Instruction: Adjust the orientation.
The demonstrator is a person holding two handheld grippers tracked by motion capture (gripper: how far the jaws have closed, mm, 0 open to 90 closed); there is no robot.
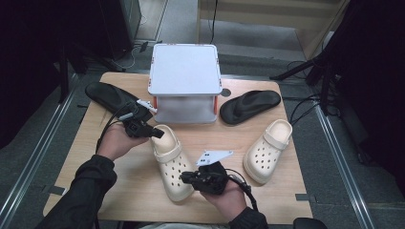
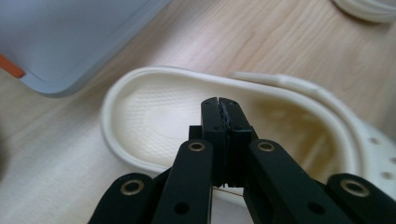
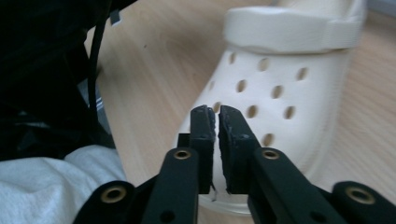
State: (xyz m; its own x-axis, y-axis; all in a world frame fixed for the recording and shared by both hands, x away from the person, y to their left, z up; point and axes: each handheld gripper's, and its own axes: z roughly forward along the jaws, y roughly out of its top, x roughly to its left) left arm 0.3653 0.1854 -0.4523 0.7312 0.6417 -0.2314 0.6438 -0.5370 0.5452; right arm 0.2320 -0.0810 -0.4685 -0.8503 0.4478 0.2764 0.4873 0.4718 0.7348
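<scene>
- Cream foam clog point(image 1: 171, 164) is lying near the middle of the tabletop point(image 1: 95, 143), toe toward the person, with both hands working at it
- left gripper point(image 1: 156, 133) is sitting at the heel end, its jaws clenched together over the heel opening; I am seeing nothing caught between them
- right gripper point(image 1: 185, 177) is pressing in at the toe side, jaws all but closed, and I cannot tell whether they are pinching the perforated upper
- I am judging the work as barely begun: this clog is not lifted, and its mate point(image 1: 267, 150) is resting untouched to the right
- black sandals point(image 1: 249, 105) are flanking a white two-tier rack point(image 1: 184, 71) at the back edge, its shelf looking empty
- open wood is lying between clog and rack; the near edge is sitting close behind the right hand
</scene>
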